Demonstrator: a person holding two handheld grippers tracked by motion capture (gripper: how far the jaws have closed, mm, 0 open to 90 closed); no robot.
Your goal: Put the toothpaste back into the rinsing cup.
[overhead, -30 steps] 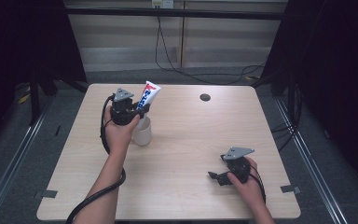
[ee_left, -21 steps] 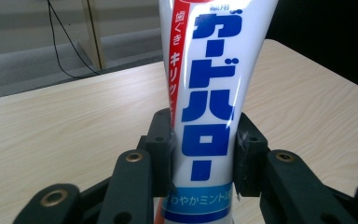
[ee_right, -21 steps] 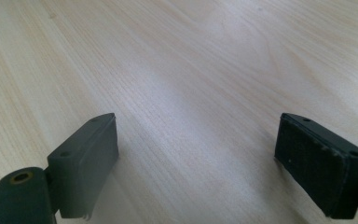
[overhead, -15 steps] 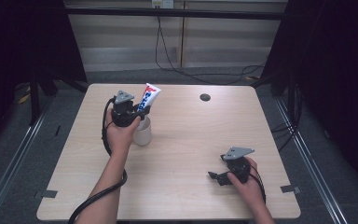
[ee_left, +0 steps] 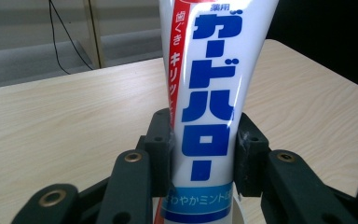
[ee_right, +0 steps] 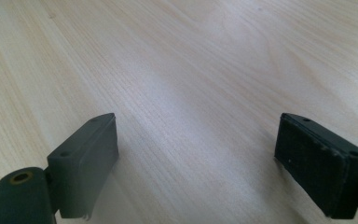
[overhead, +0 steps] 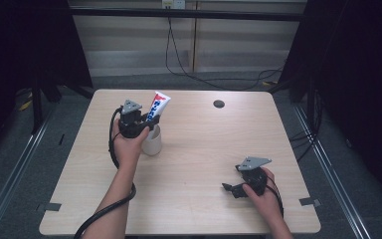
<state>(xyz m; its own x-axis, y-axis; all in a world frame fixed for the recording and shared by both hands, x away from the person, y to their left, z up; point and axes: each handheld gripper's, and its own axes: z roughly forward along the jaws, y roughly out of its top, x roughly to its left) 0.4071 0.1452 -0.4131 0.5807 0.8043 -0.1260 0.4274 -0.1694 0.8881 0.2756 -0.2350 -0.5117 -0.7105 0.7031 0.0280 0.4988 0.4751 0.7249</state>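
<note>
jaws of the left gripper [ee_left: 204, 154] clamp a toothpaste tube [ee_left: 209, 98] upright over a white cup [overhead: 152, 142]; right gripper [ee_right: 205, 163] jaws gape above the table [ee_right: 191, 70].

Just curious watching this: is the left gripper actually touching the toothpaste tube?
Touching. In the left gripper view, the left gripper has both black pads pressed against the sides of the toothpaste tube.

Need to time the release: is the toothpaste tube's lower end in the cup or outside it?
In. The toothpaste tube, clamped by the left gripper, leans with its lower end inside the white cup rim.
</note>
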